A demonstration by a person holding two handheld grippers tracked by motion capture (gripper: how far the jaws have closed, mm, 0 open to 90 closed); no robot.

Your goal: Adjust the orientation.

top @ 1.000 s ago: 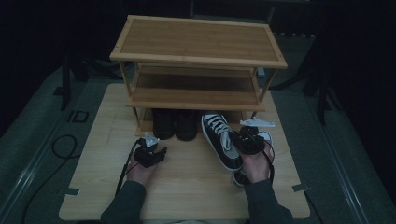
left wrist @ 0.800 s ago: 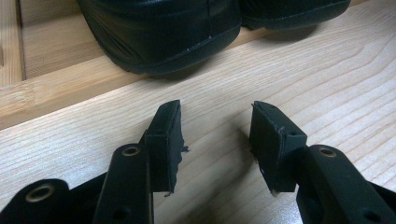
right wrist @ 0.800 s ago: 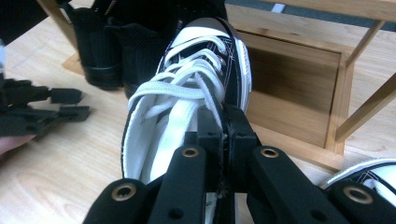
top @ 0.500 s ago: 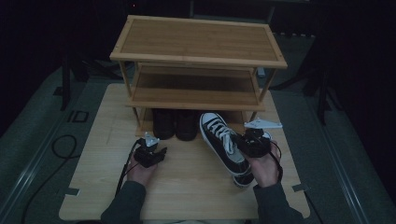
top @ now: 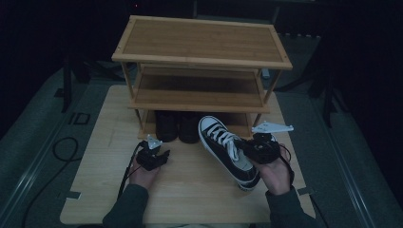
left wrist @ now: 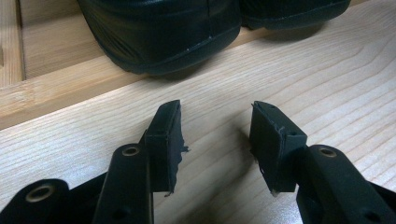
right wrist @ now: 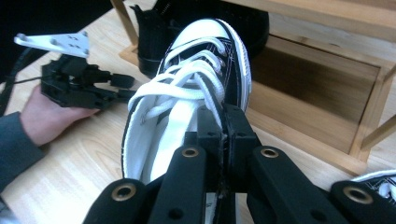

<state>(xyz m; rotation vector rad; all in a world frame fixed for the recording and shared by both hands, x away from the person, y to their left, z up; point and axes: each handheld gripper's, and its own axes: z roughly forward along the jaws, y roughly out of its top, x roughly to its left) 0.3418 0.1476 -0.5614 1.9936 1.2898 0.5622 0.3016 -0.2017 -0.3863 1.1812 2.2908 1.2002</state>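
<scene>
Fingers (right wrist: 232, 122) of the right gripper (top: 250, 146) are pinching together on the side wall of a black-and-white sneaker (top: 227, 147), beside its white laces, and holding it with the toe pointing toward the shoe rack (top: 202, 59). Its heel is hanging near the right hand (top: 274, 176), just over the worktop (top: 195, 190), at the front right of the rack. On the other side, the left gripper (left wrist: 215, 140) is lying low over the wood with its fingers (left wrist: 164, 140) standing apart and nothing between them, the left hand (top: 142, 175) resting on the worktop. Just beyond those fingers, a pair of black shoes (top: 177, 126) is sitting side by side in the rack's bottom level. Farther back, the middle and top bamboo shelves are standing bare.
</scene>
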